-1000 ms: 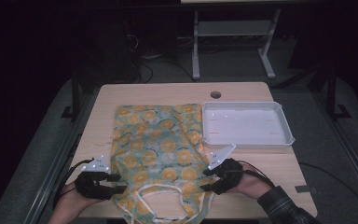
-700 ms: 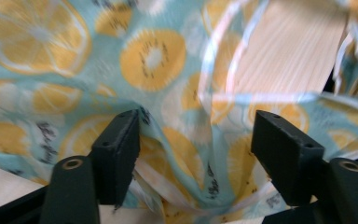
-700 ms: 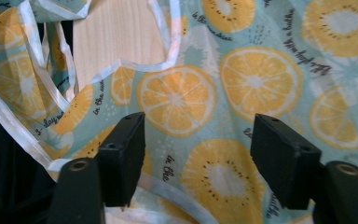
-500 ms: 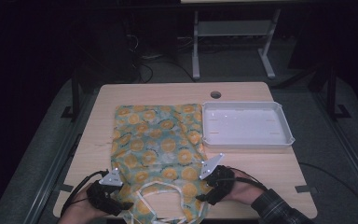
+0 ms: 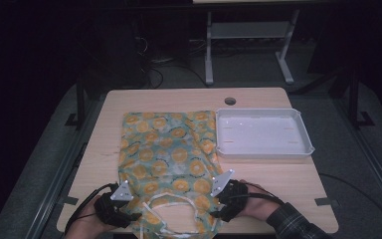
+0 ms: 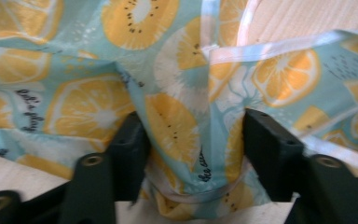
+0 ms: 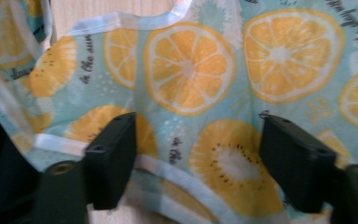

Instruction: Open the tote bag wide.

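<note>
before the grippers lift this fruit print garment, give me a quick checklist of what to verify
1. Left gripper has cloth between its jaws: ok; a fold of the garment bunches there.
2. Left pads pressing the fold: cannot tell; its jaws have just been closing.
3. Right gripper over the hem: ok; white trim runs between its jaws.
4. Right pads clamped: not ok; cloth lies flat, its jaws have just been closing.
5. White tray apart from the garment: cannot tell; the edges meet.
</note>
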A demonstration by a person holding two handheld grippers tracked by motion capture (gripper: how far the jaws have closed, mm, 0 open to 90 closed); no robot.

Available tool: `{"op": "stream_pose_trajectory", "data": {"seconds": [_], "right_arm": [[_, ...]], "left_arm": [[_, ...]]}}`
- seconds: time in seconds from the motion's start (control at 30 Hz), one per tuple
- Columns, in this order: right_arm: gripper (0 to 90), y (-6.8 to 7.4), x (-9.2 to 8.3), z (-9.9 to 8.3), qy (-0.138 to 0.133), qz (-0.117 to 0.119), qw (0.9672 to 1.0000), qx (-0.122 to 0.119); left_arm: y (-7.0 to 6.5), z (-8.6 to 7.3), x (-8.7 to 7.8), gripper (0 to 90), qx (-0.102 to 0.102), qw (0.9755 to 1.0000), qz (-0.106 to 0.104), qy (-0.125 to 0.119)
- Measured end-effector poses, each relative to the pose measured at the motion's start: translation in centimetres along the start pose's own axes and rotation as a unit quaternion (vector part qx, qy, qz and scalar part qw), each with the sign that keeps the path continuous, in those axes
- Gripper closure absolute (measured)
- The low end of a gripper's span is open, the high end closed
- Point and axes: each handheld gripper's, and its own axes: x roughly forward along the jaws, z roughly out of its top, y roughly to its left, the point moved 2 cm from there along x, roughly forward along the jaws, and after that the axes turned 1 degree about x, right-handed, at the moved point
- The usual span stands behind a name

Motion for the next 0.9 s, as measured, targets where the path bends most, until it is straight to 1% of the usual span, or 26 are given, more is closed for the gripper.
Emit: {"op": "stream_pose_trajectory", "data": {"seconds": [0.03, 0.1, 0.17, 0.23, 0.27, 0.3, 0.33, 0.37, 0.47, 0.57, 0.67, 0.77, 0.8, 0.9], "right_arm": [[34.4, -0.1, -0.1, 0.0, -0.001, -0.001, 1.0, 0.002], [40.6, -0.3, -0.2, 0.0, -0.003, -0.001, 1.0, 0.003], [49.5, -0.5, -0.3, 0.0, -0.006, -0.001, 1.0, 0.005], [60.2, -0.7, -0.3, 0.0, -0.007, -0.001, 1.0, 0.003], [63.0, -0.7, -0.4, 0.0, -0.008, 0.0, 1.0, 0.002], [68.0, -0.8, -0.4, 0.0, -0.009, 0.0, 1.0, 0.0], [71.2, -0.8, -0.4, 0.0, -0.009, 0.001, 1.0, -0.001], [77.2, -1.0, -0.4, 0.0, -0.009, 0.001, 1.0, 0.0], [86.9, -1.2, -0.4, 0.0, -0.008, -0.001, 1.0, 0.003], [88.7, -1.5, -0.4, 0.0, -0.009, 0.004, 0.9999, 0.01], [89.3, -1.7, -0.4, -0.1, -0.012, 0.01, 0.9998, 0.011], [89.5, -1.9, -0.4, -0.1, -0.013, 0.016, 0.9997, 0.013], [89.5, -1.9, -0.4, -0.1, -0.015, 0.021, 0.9995, 0.019], [89.7, -2.0, -0.5, -0.1, -0.014, 0.018, 0.9996, 0.017]], "left_arm": [[0.1, 0.0, 0.0, 47.5, -0.002, 1.0, 0.001, -0.003], [0.3, 0.0, -0.1, 52.8, -0.003, 1.0, 0.001, 0.0], [0.3, 0.1, -0.1, 60.2, -0.004, 1.0, 0.0, -0.004], [0.4, 0.3, 0.0, 69.1, -0.003, 1.0, -0.002, -0.006], [0.5, 0.3, 0.0, 72.3, -0.002, 1.0, -0.005, -0.004], [0.5, 0.3, 0.0, 76.8, -0.003, 0.9999, -0.009, -0.007], [0.6, 0.4, 0.1, 79.7, -0.007, 0.9998, -0.016, -0.009], [0.7, 0.4, 0.1, 83.3, -0.007, 0.9998, -0.019, -0.01], [0.6, 0.5, 0.2, 87.4, -0.01, 0.9996, -0.026, -0.011], [0.6, 0.5, 0.2, 88.7, -0.017, 0.9992, -0.035, -0.015], [0.8, 0.5, 0.2, 88.9, -0.023, 0.9986, -0.044, -0.017], [0.9, 0.4, 0.2, 89.1, -0.025, 0.9984, -0.048, -0.017], [0.9, 0.4, 0.2, 89.1, -0.026, 0.9983, -0.05, -0.017], [0.9, 0.4, 0.1, 89.1, -0.027, 0.9979, -0.055, -0.019]]}}
